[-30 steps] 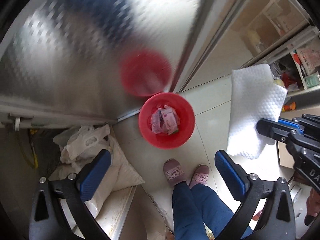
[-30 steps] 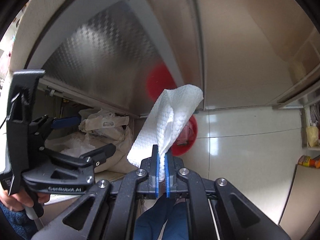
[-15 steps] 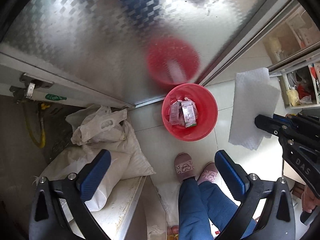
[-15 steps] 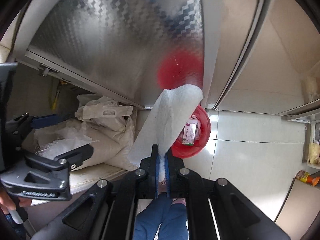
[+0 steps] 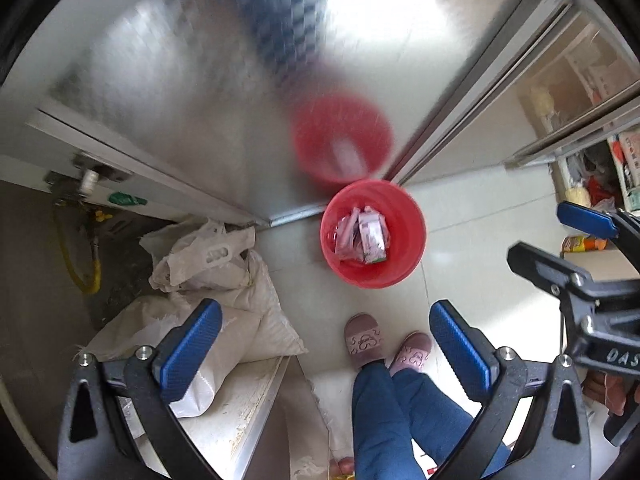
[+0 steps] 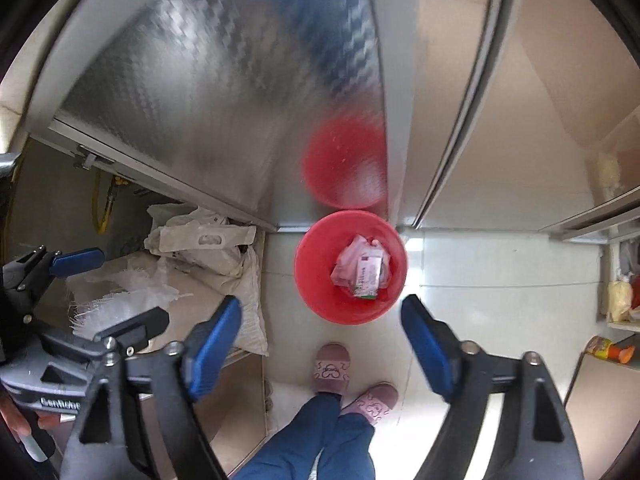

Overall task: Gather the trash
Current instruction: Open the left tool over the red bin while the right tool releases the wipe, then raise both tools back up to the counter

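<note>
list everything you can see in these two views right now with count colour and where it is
bin: one, red, on the floor by the metal door
packets: several, pink and white, inside the bin
metal door: one, silver, behind the bin
sacks: a few, white, left of the bin
hose: one, yellow, far left
slippers: two, pink, below the bin
trousers: blue, bottom
left gripper: open, empty
right gripper: jaws just opened, empty
</note>
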A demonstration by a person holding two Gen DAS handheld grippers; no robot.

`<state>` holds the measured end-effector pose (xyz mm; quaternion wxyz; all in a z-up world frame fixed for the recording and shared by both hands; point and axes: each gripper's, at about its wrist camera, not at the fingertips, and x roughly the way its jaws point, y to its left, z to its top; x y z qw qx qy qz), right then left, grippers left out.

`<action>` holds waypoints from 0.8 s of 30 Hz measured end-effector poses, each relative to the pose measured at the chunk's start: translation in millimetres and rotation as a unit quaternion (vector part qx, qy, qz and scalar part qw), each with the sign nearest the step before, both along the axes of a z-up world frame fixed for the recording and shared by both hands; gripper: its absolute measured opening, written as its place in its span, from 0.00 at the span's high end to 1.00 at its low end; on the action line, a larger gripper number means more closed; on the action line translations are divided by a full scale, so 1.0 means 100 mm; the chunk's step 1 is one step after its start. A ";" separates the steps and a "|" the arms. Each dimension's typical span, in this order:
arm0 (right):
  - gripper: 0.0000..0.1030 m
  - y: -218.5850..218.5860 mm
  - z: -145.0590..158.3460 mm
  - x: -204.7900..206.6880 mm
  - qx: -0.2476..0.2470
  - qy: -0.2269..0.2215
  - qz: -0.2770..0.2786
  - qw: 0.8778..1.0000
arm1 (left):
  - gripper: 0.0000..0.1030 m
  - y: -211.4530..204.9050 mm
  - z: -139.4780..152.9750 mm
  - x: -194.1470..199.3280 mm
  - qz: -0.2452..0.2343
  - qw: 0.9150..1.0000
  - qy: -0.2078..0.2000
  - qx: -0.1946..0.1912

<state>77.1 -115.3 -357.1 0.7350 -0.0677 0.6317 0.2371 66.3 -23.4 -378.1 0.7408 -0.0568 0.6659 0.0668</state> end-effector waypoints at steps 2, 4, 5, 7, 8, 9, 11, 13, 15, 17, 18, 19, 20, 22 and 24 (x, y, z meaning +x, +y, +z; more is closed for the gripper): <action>0.13 -0.04 0.22 -0.04 -0.007 -0.023 0.007 1.000 | 0.00 -0.03 0.21 -0.03 0.001 1.000 -0.016 0.000; 0.09 -0.11 0.48 -0.08 -0.016 -0.046 0.010 0.999 | 0.00 -0.10 0.47 -0.05 0.000 1.000 -0.031 -0.001; 0.08 -0.16 0.61 -0.10 -0.020 -0.053 0.012 0.998 | 0.00 -0.15 0.62 -0.06 -0.003 0.999 -0.034 0.001; 0.06 -0.26 0.87 -0.13 -0.032 -0.060 0.002 0.998 | 0.00 -0.25 0.94 -0.08 -0.006 0.999 -0.049 0.006; 0.06 -0.33 1.04 -0.15 -0.029 -0.065 -0.007 0.997 | 0.00 -0.31 1.13 -0.09 -0.011 0.998 -0.062 0.004; 0.03 -0.40 1.21 -0.17 -0.027 -0.072 -0.016 0.997 | 0.00 -0.37 1.30 -0.11 -0.016 0.997 -0.073 0.002; 0.01 -0.52 1.58 -0.22 -0.026 -0.097 -0.030 0.994 | 0.00 -0.47 1.59 -0.14 -0.027 0.995 -0.093 -0.001; 0.01 -0.61 1.93 -0.28 -0.032 -0.131 -0.038 0.990 | 0.00 -0.56 1.83 -0.15 -0.034 0.994 -0.108 0.001; 0.01 -0.70 2.23 -0.34 -0.035 -0.153 -0.042 0.987 | 0.00 -0.66 2.06 -0.16 -0.042 0.991 -0.126 0.002; 0.01 -0.81 2.46 -0.37 -0.032 -0.165 -0.057 0.984 | 0.00 -0.74 2.27 -0.17 -0.052 0.989 -0.142 0.002; 0.01 -0.86 2.56 -0.39 -0.024 -0.167 -0.065 0.984 | 0.00 -0.77 2.37 -0.17 -0.056 0.987 -0.149 0.004; 0.01 -0.92 2.66 -0.39 -0.020 -0.168 -0.072 0.983 | 0.00 -0.80 2.47 -0.18 -0.060 0.986 -0.157 0.007; 0.01 -0.97 2.74 -0.40 -0.019 -0.171 -0.079 0.982 | 0.00 -0.82 2.57 -0.17 -0.064 0.984 -0.165 0.008; 0.01 -1.04 2.84 -0.37 -0.011 -0.177 -0.086 0.980 | 0.00 -0.85 2.73 -0.15 -0.072 0.982 -0.174 0.006; 0.01 -1.08 2.95 -0.35 -0.003 -0.180 -0.090 0.980 | 0.00 -0.85 2.87 -0.12 -0.083 0.980 -0.179 0.011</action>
